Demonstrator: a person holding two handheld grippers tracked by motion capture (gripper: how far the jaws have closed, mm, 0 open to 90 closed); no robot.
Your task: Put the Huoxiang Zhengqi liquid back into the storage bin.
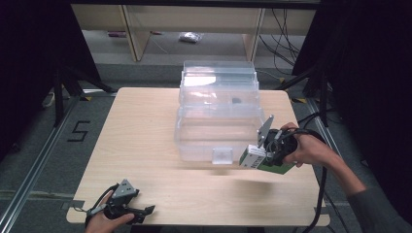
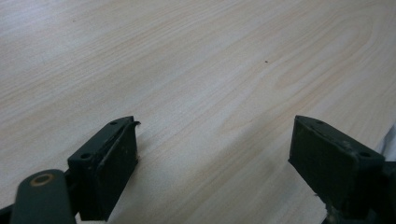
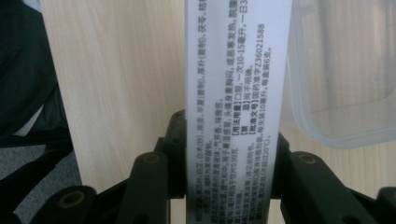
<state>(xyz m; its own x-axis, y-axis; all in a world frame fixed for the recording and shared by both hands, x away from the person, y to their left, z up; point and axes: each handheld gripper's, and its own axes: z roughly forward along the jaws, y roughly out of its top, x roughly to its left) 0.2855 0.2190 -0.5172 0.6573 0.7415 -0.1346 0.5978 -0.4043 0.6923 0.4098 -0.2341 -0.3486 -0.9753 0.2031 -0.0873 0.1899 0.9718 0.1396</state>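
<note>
A white and green medicine box [image 1: 257, 158] hangs in the air at the table's right, just in front of a clear plastic storage bin [image 1: 218, 114]. My right gripper [image 1: 266, 156] is shut on it. In the right gripper view the box [image 3: 236, 93], printed with small black text, stands clamped between both jaws, with the bin's rim [image 3: 327, 93] to its right. My left gripper [image 1: 143, 211] rests at the table's front left corner, held by a hand. In the left gripper view its jaws stand wide apart over bare wood, so the left gripper [image 2: 215, 154] is open.
The light wooden table [image 1: 145, 145] carries the open bin, whose lid [image 1: 218, 73] leans up at the back. A small clear latch [image 1: 222, 155] sticks out at the bin's front. Dark curtains and shelf legs stand beyond the table; cables trail at the right.
</note>
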